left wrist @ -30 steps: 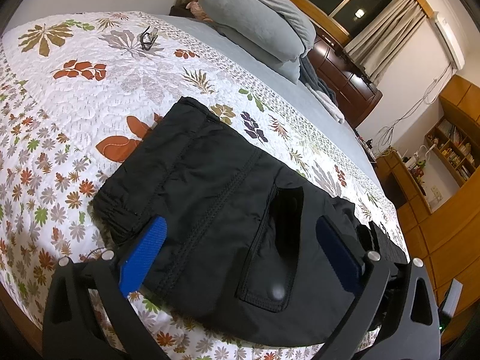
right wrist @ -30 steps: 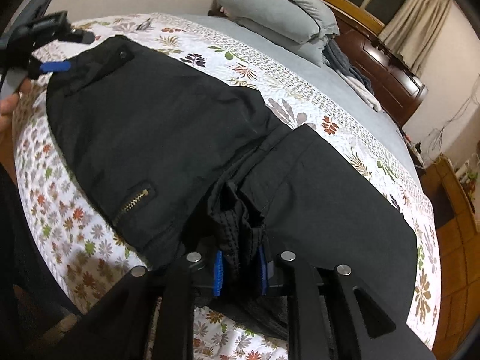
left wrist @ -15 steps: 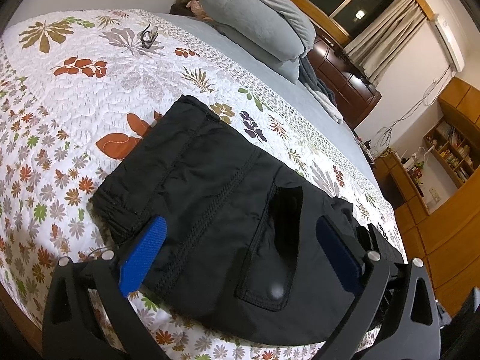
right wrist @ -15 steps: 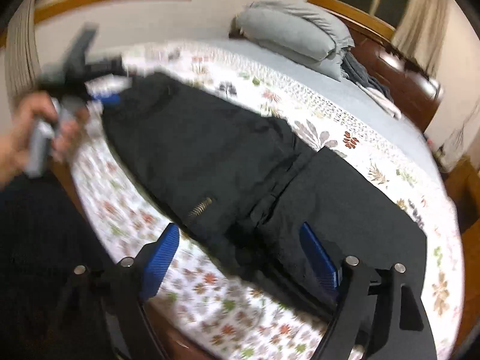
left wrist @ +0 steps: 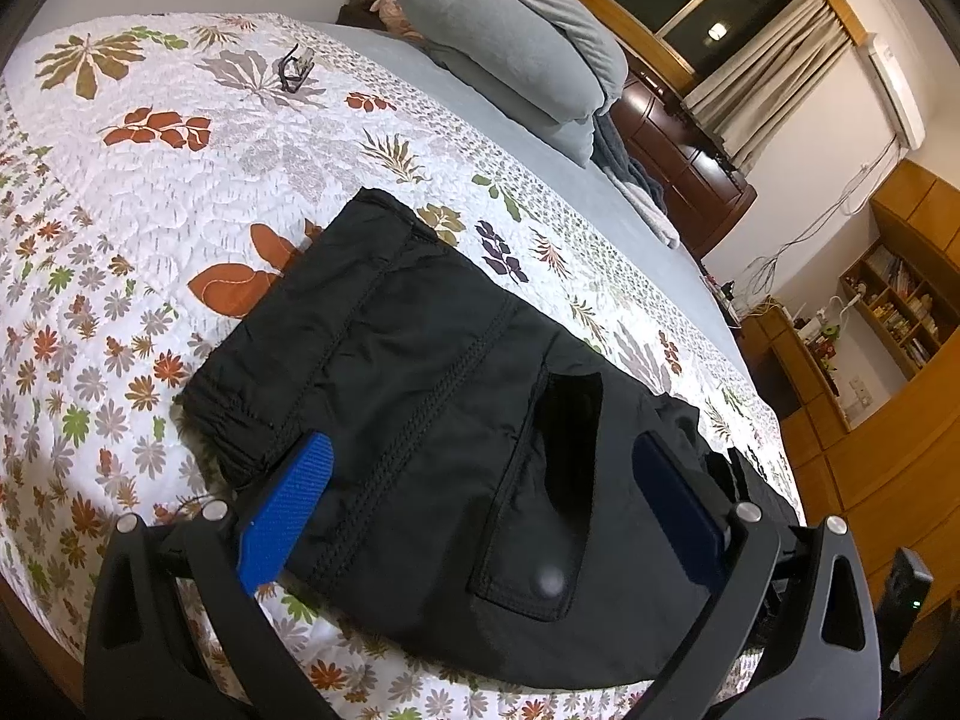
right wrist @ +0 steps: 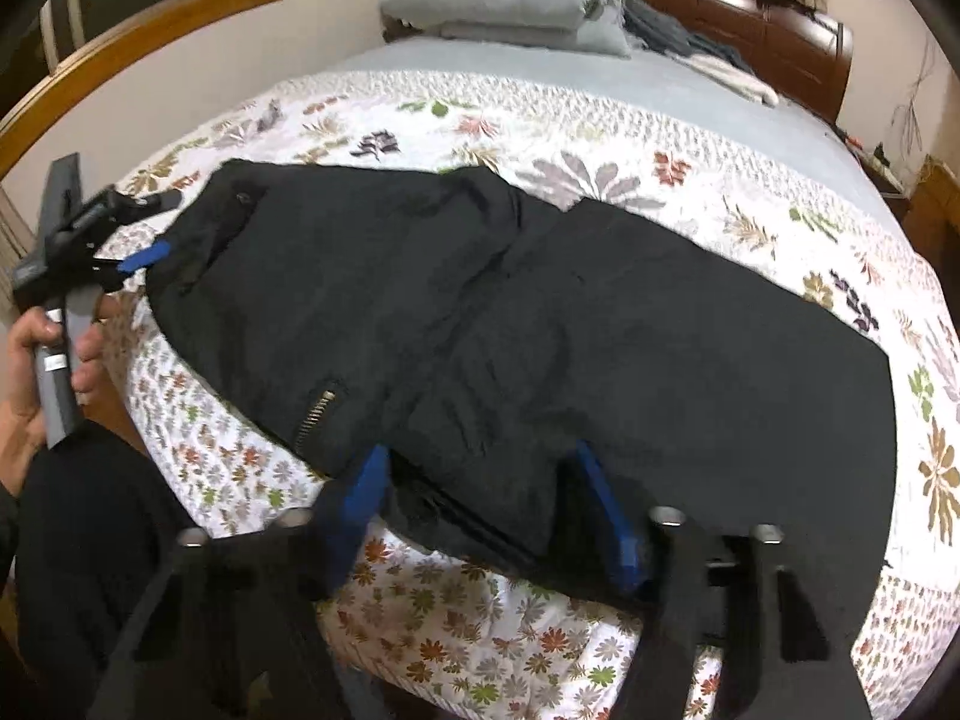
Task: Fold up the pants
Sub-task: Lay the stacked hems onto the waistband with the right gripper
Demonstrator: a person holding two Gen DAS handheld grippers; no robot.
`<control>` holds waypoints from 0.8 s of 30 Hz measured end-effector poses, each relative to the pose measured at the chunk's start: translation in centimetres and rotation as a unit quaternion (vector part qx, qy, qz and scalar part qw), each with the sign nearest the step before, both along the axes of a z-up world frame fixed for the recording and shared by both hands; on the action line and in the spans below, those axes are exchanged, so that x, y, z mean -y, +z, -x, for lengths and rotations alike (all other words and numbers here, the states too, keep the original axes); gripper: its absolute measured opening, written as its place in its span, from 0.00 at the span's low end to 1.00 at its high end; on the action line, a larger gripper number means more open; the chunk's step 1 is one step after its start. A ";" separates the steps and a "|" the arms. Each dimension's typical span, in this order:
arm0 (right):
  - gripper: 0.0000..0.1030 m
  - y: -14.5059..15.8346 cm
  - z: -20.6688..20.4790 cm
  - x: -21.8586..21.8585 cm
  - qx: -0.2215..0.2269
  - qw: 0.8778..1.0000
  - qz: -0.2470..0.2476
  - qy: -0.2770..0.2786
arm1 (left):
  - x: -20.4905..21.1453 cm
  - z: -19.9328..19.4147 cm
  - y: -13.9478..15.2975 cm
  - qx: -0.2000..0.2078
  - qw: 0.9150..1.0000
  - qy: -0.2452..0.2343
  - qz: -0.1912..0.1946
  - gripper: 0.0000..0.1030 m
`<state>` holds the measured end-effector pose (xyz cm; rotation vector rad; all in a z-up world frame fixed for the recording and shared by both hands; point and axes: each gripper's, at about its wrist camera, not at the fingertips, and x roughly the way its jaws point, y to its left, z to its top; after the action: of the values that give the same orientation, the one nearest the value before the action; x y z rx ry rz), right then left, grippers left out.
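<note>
Both my tools stand spread wide, holding nothing. Nearest, my right gripper [right wrist: 489, 504] straddles the pants' near edge; my left gripper [left wrist: 489, 498] hovers over the waistband end. The black pants [right wrist: 510, 324] lie along the bed's near edge on the floral quilt [left wrist: 150, 192], apparently folded leg over leg. Crosswise folds remain, I judge. Far off, grey pillows [left wrist: 510, 60].

- Black pants [left wrist: 432, 384] lie flat on the floral quilt [left wrist: 150, 192] of the bed
- Left tool [left wrist: 480, 468] hangs over the pocket end, blue pads [left wrist: 288, 498] spread wide apart
- Grey pillows [left wrist: 516, 54] are stacked by the headboard
- Glasses [left wrist: 294, 67] rest near the far edge
</note>
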<state>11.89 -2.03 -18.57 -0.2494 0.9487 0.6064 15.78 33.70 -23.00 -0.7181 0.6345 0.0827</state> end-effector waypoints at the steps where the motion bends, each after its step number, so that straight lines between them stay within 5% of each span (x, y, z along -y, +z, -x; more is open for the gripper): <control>1: 0.51 -0.1 -0.1 -0.1 -0.001 1.000 0.000 0.001 | 0.0 0.0 0.0 0.000 1.000 0.000 0.000 0.97; 4: 0.45 -0.5 -0.2 -0.5 -0.005 1.000 0.002 0.009 | 0.0 0.0 0.0 0.000 1.000 0.000 0.001 0.97; 6: 0.26 -0.5 0.0 -0.8 -0.009 1.000 -0.002 0.023 | 0.0 0.0 0.0 0.000 1.000 0.000 0.001 0.97; 11: 0.09 0.1 0.6 -0.9 0.004 0.999 -0.004 0.033 | -0.1 0.0 0.0 0.000 1.000 0.000 0.001 0.97; 19: 0.09 -1.2 0.8 -2.0 -0.017 0.997 0.006 0.069 | 0.0 -0.2 -0.1 -0.004 1.000 0.000 -0.002 0.97; 24: 0.33 0.9 1.1 -1.1 -0.023 0.996 -0.035 0.084 | 0.0 -0.1 -0.1 -0.002 1.000 -0.001 0.001 0.97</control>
<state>10.76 -0.90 -17.69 -0.2545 0.9549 0.8010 15.93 33.72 -23.09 -0.7198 0.6394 0.0812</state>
